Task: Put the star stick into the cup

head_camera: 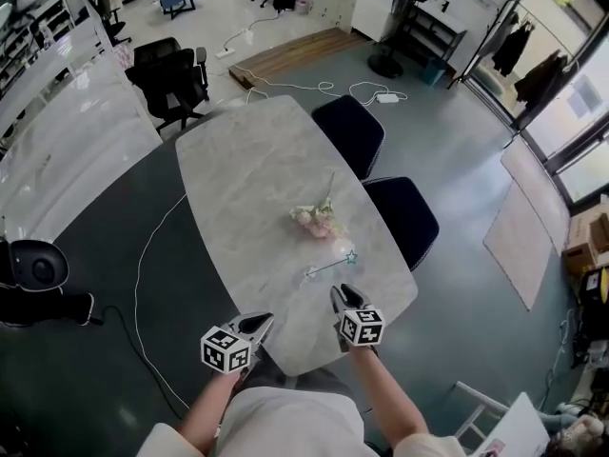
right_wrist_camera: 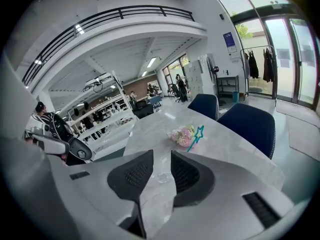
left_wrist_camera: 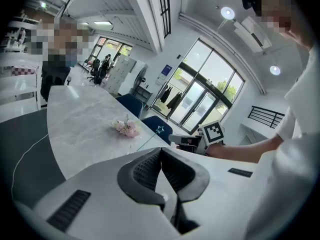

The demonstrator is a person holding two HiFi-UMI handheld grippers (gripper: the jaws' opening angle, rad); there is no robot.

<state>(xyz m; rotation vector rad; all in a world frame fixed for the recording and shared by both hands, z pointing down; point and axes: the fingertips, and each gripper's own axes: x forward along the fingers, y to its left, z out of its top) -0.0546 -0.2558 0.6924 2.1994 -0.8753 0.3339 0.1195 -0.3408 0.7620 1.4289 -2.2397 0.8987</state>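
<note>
Your star stick [left_wrist_camera: 160, 129] runs down behind the body of your left gripper [left_wrist_camera: 161, 149] in that gripper's view, so you can't see where its lower end rests, and in the head view it's too thin to tell whether it lies flat on the table [head_camera: 257, 179] or leans. Between the jaws of your right gripper [right_wrist_camera: 162, 153] there's only a faint glassy ring [right_wrist_camera: 162, 177] on the marble, too clear to call it the cup for sure. Both blue chairs [head_camera: 354, 131] sit half hidden under the table's edge, and your arms [head_camera: 385, 393] run off the bottom of the head view.
</note>
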